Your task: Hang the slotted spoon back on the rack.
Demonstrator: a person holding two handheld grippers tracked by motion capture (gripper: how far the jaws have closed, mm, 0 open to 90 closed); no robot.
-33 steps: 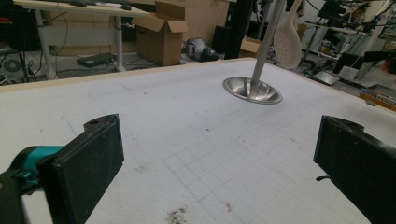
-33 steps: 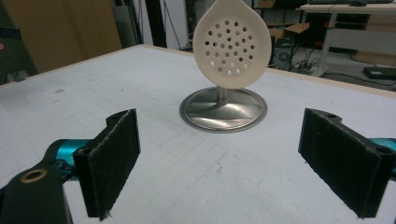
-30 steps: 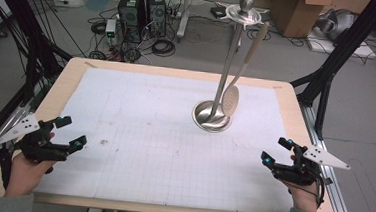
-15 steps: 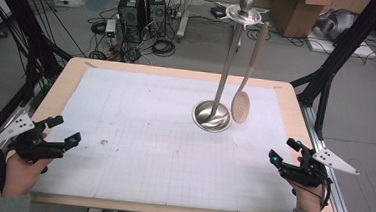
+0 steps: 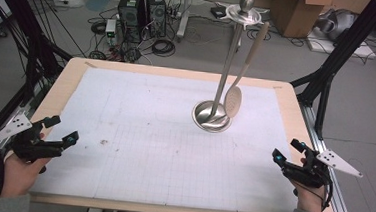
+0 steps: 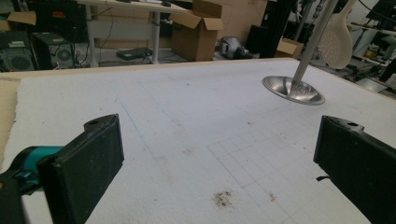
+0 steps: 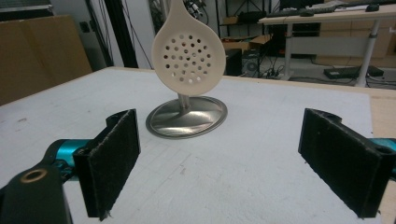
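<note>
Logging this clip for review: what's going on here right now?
Nothing is being handled. A person holds the left gripper and right gripper near the table's front corners, both with jaws wide open and empty. Toward the back of the white gridded mat stands a metal utensil stand, with a cream perforated skimmer hanging from its top, its head just above the base.
</note>
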